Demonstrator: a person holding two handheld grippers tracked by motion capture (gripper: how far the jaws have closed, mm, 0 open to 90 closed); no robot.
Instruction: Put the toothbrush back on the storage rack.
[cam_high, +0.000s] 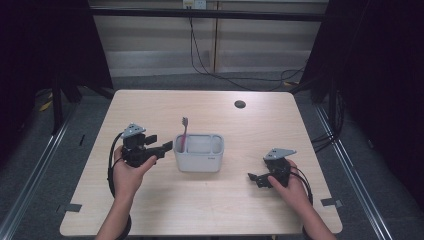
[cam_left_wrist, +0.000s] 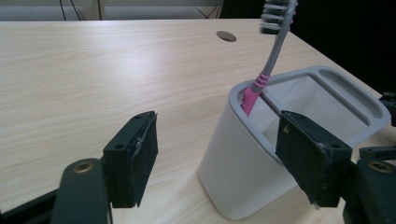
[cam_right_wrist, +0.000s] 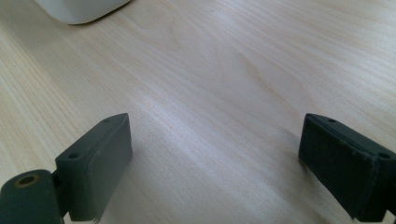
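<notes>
The pink-handled toothbrush with a grey neck (cam_high: 184, 132) stands nearly upright in the left end of the white oblong plastic holder (cam_high: 199, 159) at the centre of the high view, bristles uppermost, its long axis leaning slightly toward the top of the frame. The left gripper (cam_high: 166, 146) sits just left of the holder, jaws wide apart and holding nothing; in the left gripper view the toothbrush (cam_left_wrist: 275, 49) rises at upper right, beyond the jaws. The right gripper (cam_high: 255, 179), also wide and holding nothing, rests at lower right on the pale wooden table (cam_high: 150, 105), well apart from the holder. The left is clearly nearer.
</notes>
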